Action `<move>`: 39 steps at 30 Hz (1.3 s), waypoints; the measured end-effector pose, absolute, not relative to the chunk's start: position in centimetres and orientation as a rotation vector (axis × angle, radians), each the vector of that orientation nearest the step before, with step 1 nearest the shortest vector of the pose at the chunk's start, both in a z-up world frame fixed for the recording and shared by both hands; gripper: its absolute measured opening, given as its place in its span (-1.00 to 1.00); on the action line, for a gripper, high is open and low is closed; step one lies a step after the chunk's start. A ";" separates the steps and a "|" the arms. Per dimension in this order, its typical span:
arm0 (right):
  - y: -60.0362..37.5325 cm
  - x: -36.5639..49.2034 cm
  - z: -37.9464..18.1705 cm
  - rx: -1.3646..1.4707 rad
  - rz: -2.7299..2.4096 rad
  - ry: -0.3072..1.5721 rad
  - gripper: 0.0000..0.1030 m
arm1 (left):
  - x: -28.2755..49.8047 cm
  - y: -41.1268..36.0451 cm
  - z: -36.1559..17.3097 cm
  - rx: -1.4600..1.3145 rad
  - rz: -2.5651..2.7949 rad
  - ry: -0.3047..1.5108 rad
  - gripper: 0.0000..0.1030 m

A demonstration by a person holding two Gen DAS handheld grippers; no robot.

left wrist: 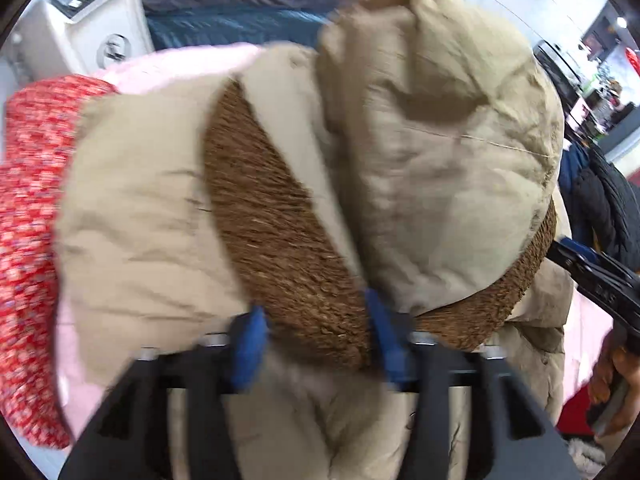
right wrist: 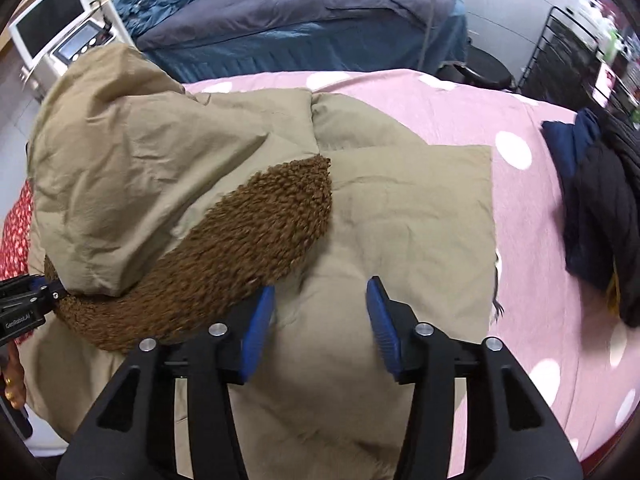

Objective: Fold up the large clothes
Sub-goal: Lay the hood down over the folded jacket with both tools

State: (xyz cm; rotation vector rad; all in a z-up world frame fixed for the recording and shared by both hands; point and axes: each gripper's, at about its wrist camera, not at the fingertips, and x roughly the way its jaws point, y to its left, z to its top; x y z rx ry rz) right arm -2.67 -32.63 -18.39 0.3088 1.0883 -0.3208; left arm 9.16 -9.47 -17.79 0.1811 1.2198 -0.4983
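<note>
Tan coat (right wrist: 400, 208) w/ brown fleece lining (right wrist: 248, 240) lies on the pink dotted bedspread (right wrist: 520, 200), folded into a rough block; hood (right wrist: 120, 168) flopped over its top, fleece side showing. Right tongs (right wrist: 320, 312) hang just over the coat's near part, jaws apart, nothing between the blue pads (right wrist: 384, 328); fleece edge just left of them. Left tongs (left wrist: 316, 344) sit over the fleece lining, jaws apart, fleece in the gap, pads not pressing; view blurred. Dark clothes pile (right wrist: 600, 208) well right of right tongs. Red floral fabric (left wrist: 28, 200) left of left tongs. No containers in view.
</note>
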 end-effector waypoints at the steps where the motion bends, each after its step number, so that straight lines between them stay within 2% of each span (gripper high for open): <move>1: -32.5 -2.9 -17.8 0.320 -0.330 1.079 0.07 | 8.8 -8.9 -16.8 0.174 -0.488 1.188 0.57; 4: -32.3 -3.9 -15.9 0.376 -0.343 1.028 0.26 | 7.5 -7.5 -14.5 0.148 -0.495 1.120 0.59; 10: -31.3 -1.7 -13.0 0.481 -0.250 0.965 0.28 | 7.3 -7.7 -11.0 0.115 -0.518 1.040 0.60; 18: -29.5 4.1 -12.4 0.458 -0.189 0.985 0.29 | 12.7 -14.1 -7.0 0.172 -0.555 0.908 0.60; 21: -29.5 5.3 -14.5 0.447 -0.195 1.054 0.32 | 13.8 -17.0 -9.1 0.266 -0.559 0.975 0.60; 23: -29.8 5.2 -16.3 0.429 -0.216 1.113 0.47 | 14.4 -18.0 -12.4 0.319 -0.541 1.067 0.60; 27: -30.5 4.6 -19.7 0.434 -0.231 1.187 0.48 | 15.1 -17.2 -18.2 0.300 -0.482 1.246 0.68; 33: -29.7 5.0 -22.5 0.339 -0.225 1.240 0.61 | 14.5 -18.4 -20.4 0.413 -0.454 1.234 0.78; 36: -29.9 5.6 -23.8 0.337 -0.225 1.265 0.69 | 14.7 -18.5 -21.9 0.432 -0.458 1.237 0.90; 39: -29.5 6.3 -25.0 0.279 -0.207 1.287 0.81 | 14.4 -18.7 -22.8 0.488 -0.480 1.201 0.90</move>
